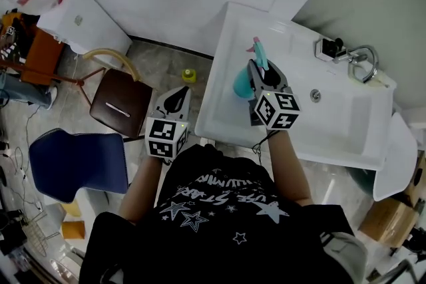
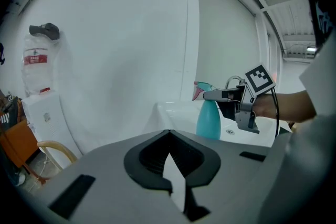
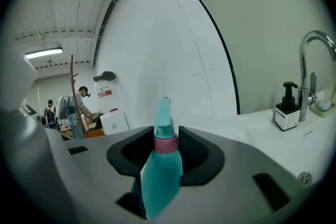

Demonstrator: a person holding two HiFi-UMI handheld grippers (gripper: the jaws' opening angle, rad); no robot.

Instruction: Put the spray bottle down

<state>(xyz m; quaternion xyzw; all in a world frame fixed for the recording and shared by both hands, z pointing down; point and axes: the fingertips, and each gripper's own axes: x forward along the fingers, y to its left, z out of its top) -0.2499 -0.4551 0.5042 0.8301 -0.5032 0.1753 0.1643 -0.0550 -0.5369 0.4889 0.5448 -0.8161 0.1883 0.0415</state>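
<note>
A teal spray bottle [image 1: 241, 82] with a pink collar and trigger stands upright between the jaws of my right gripper [image 1: 264, 70], which is shut on its neck. It hangs over the left part of the white sink [image 1: 346, 123]. In the right gripper view the spray bottle [image 3: 160, 176] fills the gap of the right gripper [image 3: 167, 139]. My left gripper [image 1: 178, 95] is held lower left, beside the sink and over the floor, shut with nothing in it. The left gripper view shows the left gripper [image 2: 169, 157] and, beyond it, the spray bottle [image 2: 209, 118] in the other gripper.
A chrome faucet [image 1: 365, 56] and a small soap dispenser [image 1: 327, 46] stand at the sink's back right. A brown chair [image 1: 120, 102], a blue chair [image 1: 78, 163] and a small yellow object [image 1: 190, 74] are on the floor to the left. A white cabinet [image 1: 80, 23] stands against the wall.
</note>
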